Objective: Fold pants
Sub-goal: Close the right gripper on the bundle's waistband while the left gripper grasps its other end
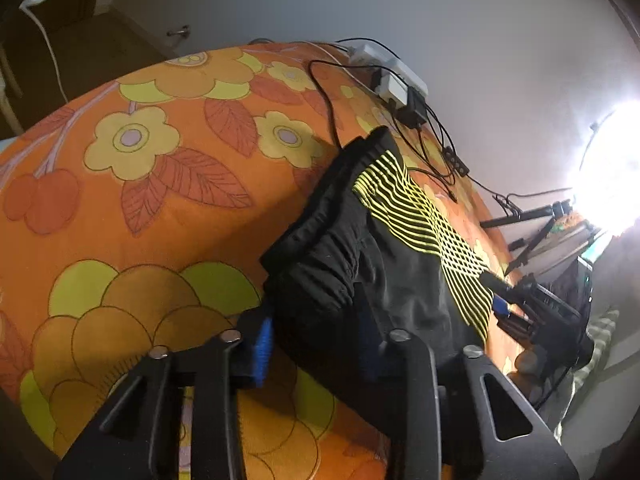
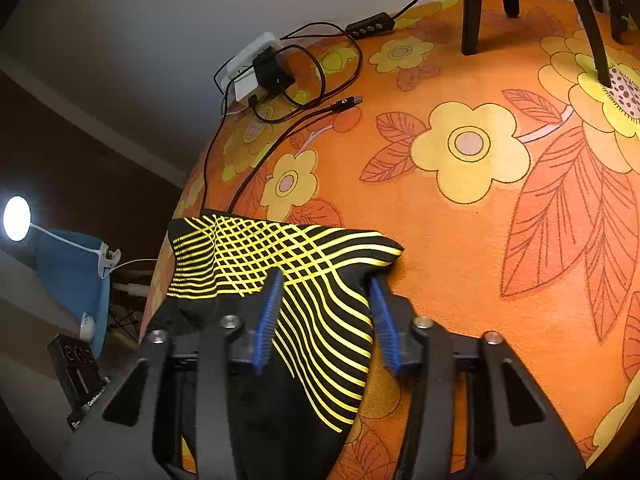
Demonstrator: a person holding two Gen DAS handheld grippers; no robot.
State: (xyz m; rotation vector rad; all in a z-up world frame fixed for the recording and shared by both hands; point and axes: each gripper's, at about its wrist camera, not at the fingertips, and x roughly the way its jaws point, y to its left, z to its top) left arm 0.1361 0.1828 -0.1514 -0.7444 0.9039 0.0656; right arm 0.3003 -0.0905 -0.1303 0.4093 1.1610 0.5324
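Black pants (image 1: 352,248) with a yellow line pattern lie bunched on the orange flowered bed cover (image 1: 160,208). My left gripper (image 1: 316,344) is open, its blue-padded fingers on either side of the black cloth near the waistband. My right gripper (image 2: 324,308) is open too, its fingers straddling the patterned part of the pants (image 2: 280,256) on the bed cover (image 2: 460,240). The right gripper also shows in the left wrist view (image 1: 516,304) at the pants' far end.
A white power strip (image 1: 396,76) with a black adapter and tangled cables lies on the bed by the wall; it also shows in the right wrist view (image 2: 256,68). Black tripod legs (image 2: 472,8) stand on the bed. A bright lamp (image 1: 616,168) glares at the right.
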